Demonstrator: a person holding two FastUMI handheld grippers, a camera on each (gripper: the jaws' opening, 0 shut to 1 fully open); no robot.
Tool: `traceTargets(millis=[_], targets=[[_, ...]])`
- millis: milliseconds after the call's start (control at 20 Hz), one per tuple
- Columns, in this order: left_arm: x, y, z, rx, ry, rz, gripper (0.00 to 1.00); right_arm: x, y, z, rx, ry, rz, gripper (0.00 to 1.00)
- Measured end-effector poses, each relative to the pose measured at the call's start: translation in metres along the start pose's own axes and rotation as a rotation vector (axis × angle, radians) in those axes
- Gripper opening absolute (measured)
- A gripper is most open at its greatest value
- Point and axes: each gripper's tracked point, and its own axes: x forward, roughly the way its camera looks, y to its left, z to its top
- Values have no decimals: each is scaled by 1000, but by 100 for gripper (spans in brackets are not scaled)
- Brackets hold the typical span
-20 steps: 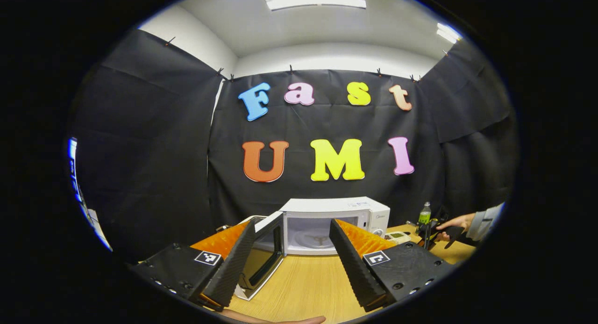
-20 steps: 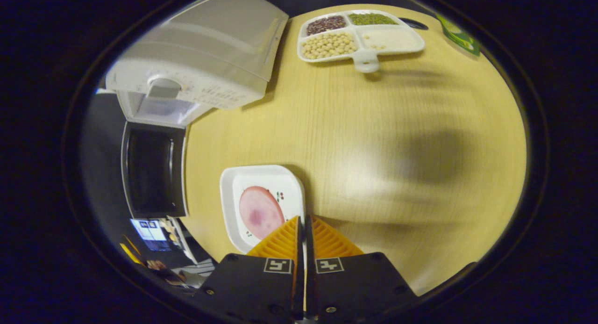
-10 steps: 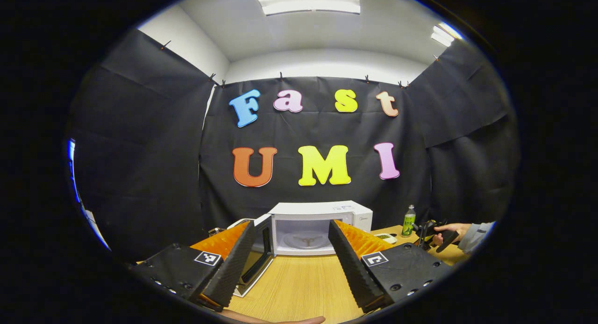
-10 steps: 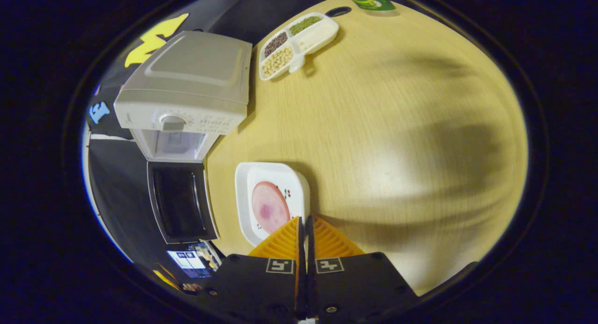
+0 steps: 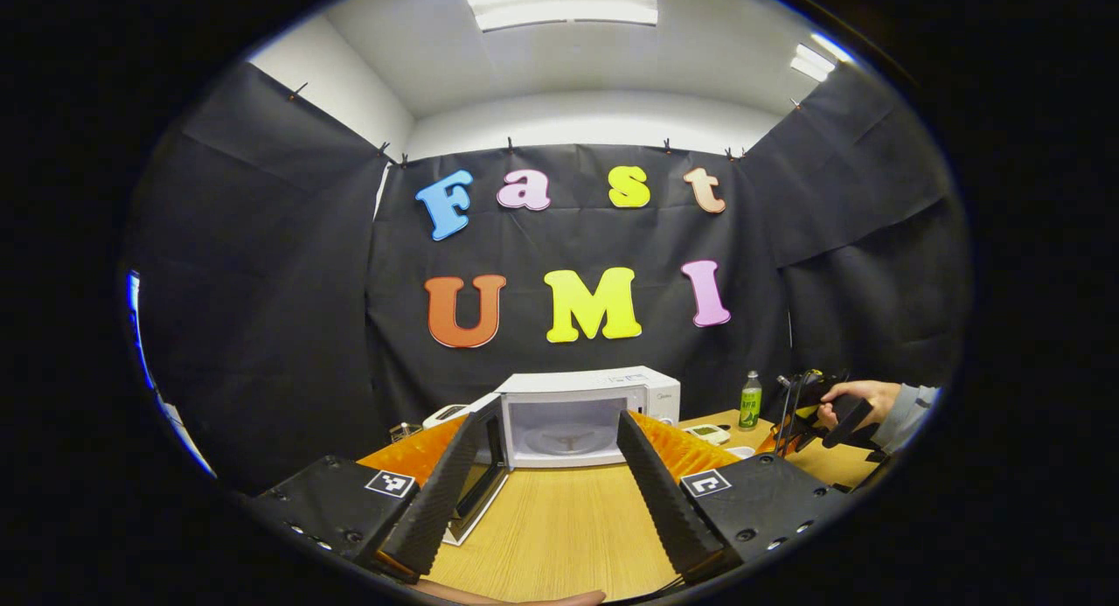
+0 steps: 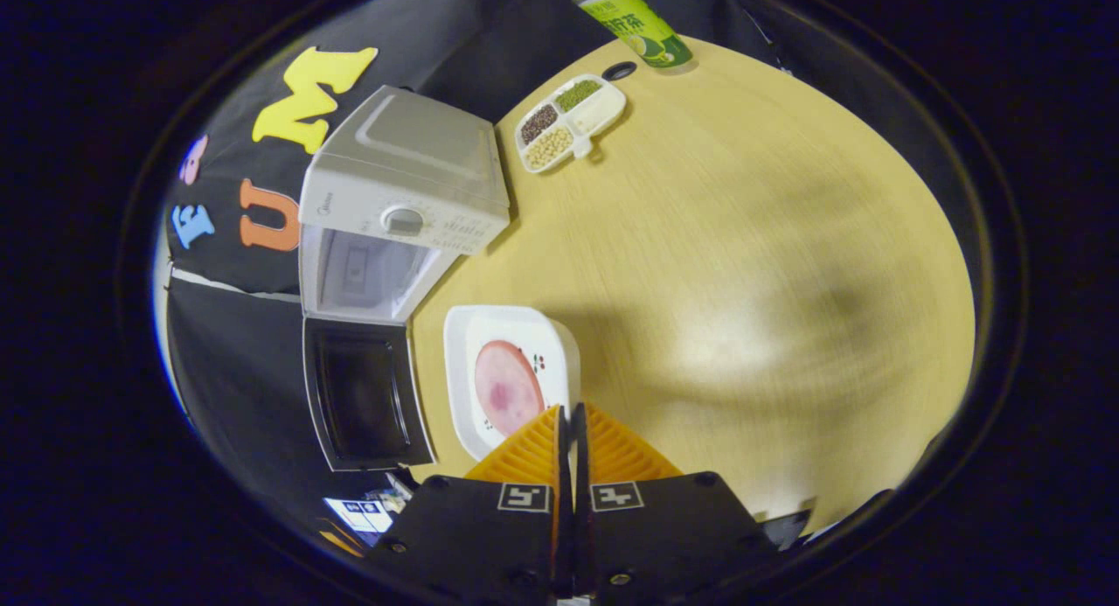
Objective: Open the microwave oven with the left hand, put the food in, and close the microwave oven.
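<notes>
left tongs (image 5: pixel 546 492) spread wide, gripping nothing, up off the bench (image 5: pixel 568 527) | right tongs (image 6: pixel 568 431) pinched onto rim of white plate (image 6: pixel 511 379) with pink ham slice (image 6: pixel 504 394), lifted above bench | microwave (image 6: pixel 398 208) door (image 6: pixel 367 405) swung wide open, cavity bare | divided bean tray (image 6: pixel 573 121), green bottle (image 6: pixel 634 24) at back

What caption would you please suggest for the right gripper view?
Right gripper pinching the rim of a plate of ham, beside the open microwave.
</notes>
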Motion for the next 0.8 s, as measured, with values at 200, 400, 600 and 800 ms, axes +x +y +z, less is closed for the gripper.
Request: traceTargets(millis=[200, 400, 600, 800], targets=[[-19, 18, 5, -12, -18, 3, 94, 6, 33, -9, 77, -75, 31, 4], [-28, 45, 10, -31, -44, 35, 94, 28, 63, -17, 138, -139, 45, 4], [-26, 64, 1, -71, -28, 36, 94, 57, 102, -13, 132, -229, 114, 4], [-22, 85, -13, -57, -2, 49, 94, 83, 147, -11, 187, -373, 177, 4]])
